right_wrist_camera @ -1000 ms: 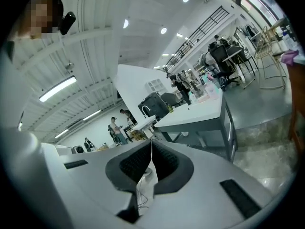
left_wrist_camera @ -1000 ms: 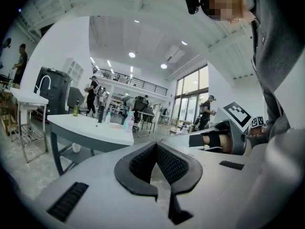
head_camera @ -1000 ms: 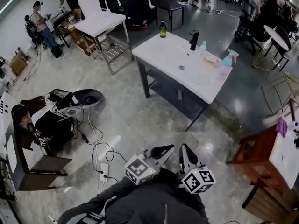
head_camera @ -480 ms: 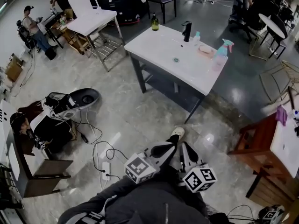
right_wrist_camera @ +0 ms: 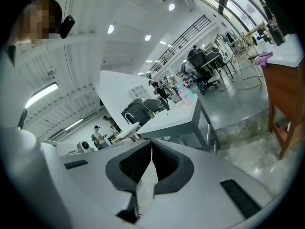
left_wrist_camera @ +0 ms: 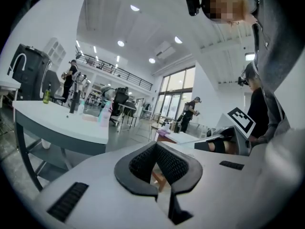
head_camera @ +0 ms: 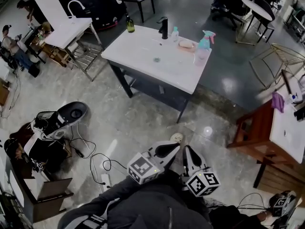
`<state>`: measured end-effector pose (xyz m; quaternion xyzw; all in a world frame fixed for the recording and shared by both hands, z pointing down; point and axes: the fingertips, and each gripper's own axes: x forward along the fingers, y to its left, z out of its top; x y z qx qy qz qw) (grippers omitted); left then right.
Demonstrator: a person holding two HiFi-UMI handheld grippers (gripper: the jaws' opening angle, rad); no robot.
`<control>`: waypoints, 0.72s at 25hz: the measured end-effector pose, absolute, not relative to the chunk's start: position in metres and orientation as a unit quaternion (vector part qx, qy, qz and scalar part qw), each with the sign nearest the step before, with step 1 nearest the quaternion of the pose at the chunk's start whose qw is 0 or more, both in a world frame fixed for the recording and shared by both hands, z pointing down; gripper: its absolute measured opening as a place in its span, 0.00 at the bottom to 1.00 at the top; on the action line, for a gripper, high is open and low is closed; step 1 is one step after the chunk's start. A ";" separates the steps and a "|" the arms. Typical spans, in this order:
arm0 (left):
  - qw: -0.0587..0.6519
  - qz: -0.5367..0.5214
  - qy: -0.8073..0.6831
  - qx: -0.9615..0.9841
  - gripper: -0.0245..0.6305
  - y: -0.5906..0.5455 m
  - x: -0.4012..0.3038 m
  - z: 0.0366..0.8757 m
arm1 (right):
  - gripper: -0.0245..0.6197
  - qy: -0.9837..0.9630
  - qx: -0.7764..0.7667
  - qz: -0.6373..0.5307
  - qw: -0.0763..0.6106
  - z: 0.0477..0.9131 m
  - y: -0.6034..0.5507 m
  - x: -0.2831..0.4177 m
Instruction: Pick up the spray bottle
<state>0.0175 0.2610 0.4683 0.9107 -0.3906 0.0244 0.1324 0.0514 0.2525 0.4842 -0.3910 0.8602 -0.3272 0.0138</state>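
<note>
While both tools are carried low and close to the body, the jaws of each are pressed together with nothing between them. The left gripper [left_wrist_camera: 155, 146] shows its ribbed pads meeting at the tip, and the right gripper [right_wrist_camera: 151, 143] shows the same. Closed, empty jaws suit a walk-up; they would have to part before any grasp.

Both grippers point roughly level toward the far side of the room, side by side, over bare floor [head_camera: 143, 123]. A shoe [head_camera: 177, 137] shows just beyond their tips, which suggests the person is on foot and approaching.

The spray bottle [head_camera: 203, 46], with a teal head and a pale body, stands upright at the far right end of a white counter [head_camera: 143, 56], near its edge and well apart from both grippers. Just left of it lies a soap dish [head_camera: 186, 44]; farther left stand a small bottle [head_camera: 175, 33], a black tap [head_camera: 164, 27] and a green bottle [head_camera: 127, 24]. Its place at the open corner probably favours a reach from the near right side by the right gripper.
</note>
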 end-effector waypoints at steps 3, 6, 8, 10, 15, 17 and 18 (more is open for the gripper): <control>0.138 0.033 -0.371 0.918 0.05 0.244 0.027 0.471 | 0.06 0.853 -0.408 -0.325 0.019 0.481 0.232 0.062; 0.136 0.035 -0.360 0.922 0.05 0.217 0.031 0.466 | 0.06 0.850 -0.422 -0.313 0.032 0.470 0.206 0.073; 0.134 0.032 -0.353 0.926 0.05 0.199 0.036 0.460 | 0.06 0.845 -0.432 -0.312 0.040 0.465 0.188 0.081; 0.132 0.034 -0.345 0.929 0.05 0.182 0.042 0.457 | 0.06 0.838 -0.440 -0.320 0.045 0.462 0.170 0.086; 0.134 0.033 -0.323 0.936 0.05 0.141 0.055 0.451 | 0.06 0.835 -0.447 -0.316 0.056 0.456 0.128 0.093; 0.135 0.033 -0.318 0.938 0.05 0.125 0.057 0.451 | 0.06 0.835 -0.447 -0.315 0.057 0.455 0.112 0.094; 0.137 0.033 -0.316 0.938 0.05 0.117 0.058 0.451 | 0.06 0.834 -0.448 -0.316 0.058 0.455 0.105 0.095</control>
